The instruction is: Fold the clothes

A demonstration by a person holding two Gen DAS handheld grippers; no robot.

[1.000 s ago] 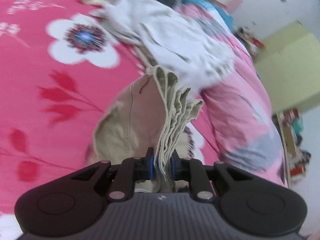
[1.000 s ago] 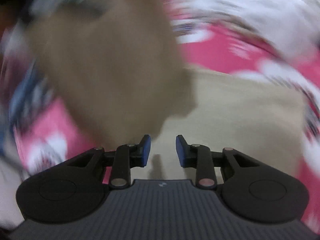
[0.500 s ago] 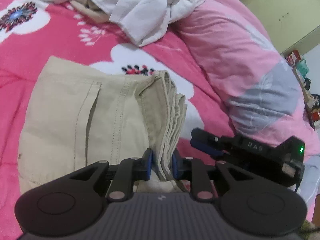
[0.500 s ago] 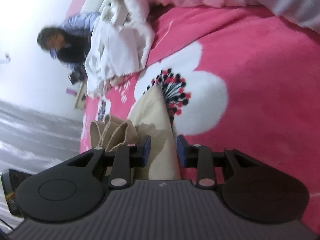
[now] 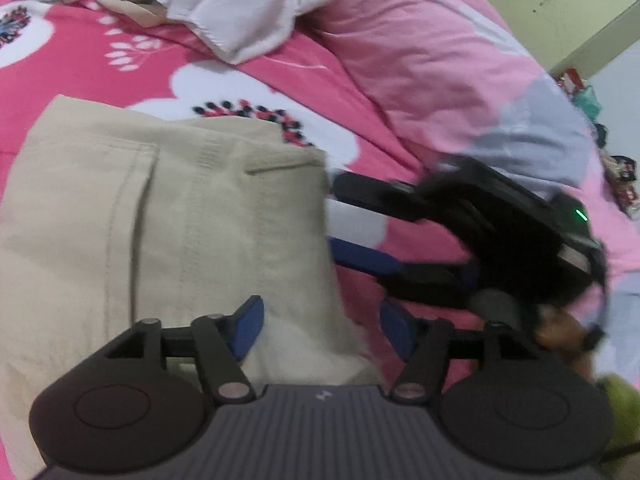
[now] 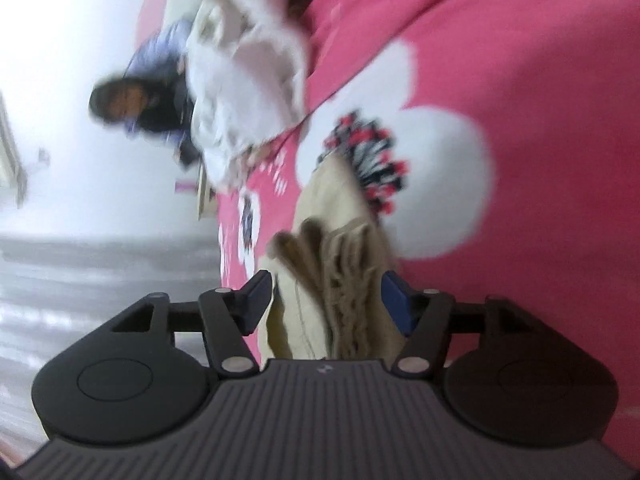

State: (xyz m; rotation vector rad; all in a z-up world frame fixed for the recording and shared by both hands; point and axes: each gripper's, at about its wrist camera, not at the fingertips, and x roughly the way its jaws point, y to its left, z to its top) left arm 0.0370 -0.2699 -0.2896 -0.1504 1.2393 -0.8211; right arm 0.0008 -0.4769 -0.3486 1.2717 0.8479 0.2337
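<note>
Folded beige trousers [image 5: 160, 232] lie flat on the pink flowered bedspread [image 5: 80, 72]. My left gripper [image 5: 322, 326] is open just above their near right corner, holding nothing. My right gripper [image 5: 360, 224] shows in the left wrist view at the trousers' right edge, jaws spread. In the right wrist view my right gripper [image 6: 328, 300] is open with the stacked folded edge of the trousers [image 6: 340, 272] between its blue pads [image 6: 394, 300]; whether the pads touch the cloth cannot be told.
A heap of white clothes [image 5: 224, 4] lies at the far side of the bed, with a pink and grey pillow [image 5: 460, 92] to the right. A seated person [image 6: 132, 104] is beyond the bed by the wall.
My left gripper has opened and let go of the folded trouser edge, which now lies flat. My right gripper has opened wider around the trousers' right edge.
</note>
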